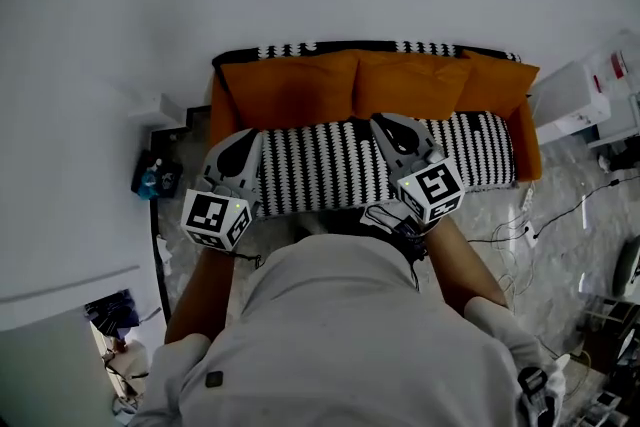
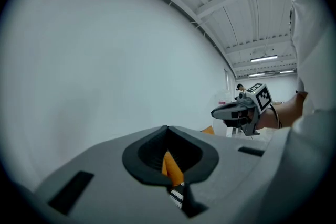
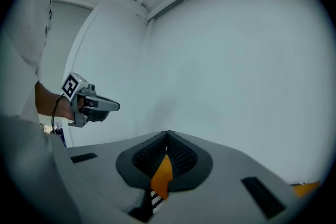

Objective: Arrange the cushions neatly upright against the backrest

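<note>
Both left gripper (image 1: 240,140) and right gripper (image 1: 386,123) hang closed, empty; likely because the cushions (image 1: 400,83) stand upright against the far backrest (image 1: 300,49).

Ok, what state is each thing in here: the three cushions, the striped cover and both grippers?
Left cushion: upright against the backrest.
Middle cushion: upright against the backrest.
Right cushion: upright against the backrest.
Striped cover: spread flat over the sofa.
Left gripper: jaws shut, empty, held in the air.
Right gripper: jaws shut, empty, held in the air.
</note>
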The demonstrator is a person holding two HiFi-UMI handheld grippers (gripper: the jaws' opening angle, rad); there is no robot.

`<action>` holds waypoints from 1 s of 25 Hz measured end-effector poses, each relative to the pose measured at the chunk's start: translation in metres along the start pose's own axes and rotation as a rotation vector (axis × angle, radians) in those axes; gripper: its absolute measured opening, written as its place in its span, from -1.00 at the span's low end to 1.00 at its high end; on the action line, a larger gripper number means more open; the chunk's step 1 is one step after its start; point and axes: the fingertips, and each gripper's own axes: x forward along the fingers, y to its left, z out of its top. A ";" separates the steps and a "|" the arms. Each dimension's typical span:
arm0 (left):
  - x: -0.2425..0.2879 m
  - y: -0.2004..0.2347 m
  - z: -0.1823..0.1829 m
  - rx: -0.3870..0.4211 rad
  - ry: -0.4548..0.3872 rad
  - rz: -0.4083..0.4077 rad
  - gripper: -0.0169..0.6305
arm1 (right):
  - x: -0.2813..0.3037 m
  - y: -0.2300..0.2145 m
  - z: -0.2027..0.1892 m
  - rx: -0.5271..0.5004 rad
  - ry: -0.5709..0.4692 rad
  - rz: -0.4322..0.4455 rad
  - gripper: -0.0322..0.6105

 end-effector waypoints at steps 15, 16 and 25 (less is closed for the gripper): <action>-0.042 -0.058 -0.004 0.005 -0.027 -0.045 -0.92 | -0.080 0.025 -0.018 -0.001 0.028 -0.032 -0.82; -0.040 -0.066 -0.003 0.006 -0.027 -0.042 -0.92 | -0.088 0.021 -0.019 -0.001 0.026 -0.030 -0.82; -0.011 -0.166 -0.008 -0.014 -0.019 -0.015 -0.92 | -0.175 -0.015 -0.052 0.026 0.021 0.000 -0.82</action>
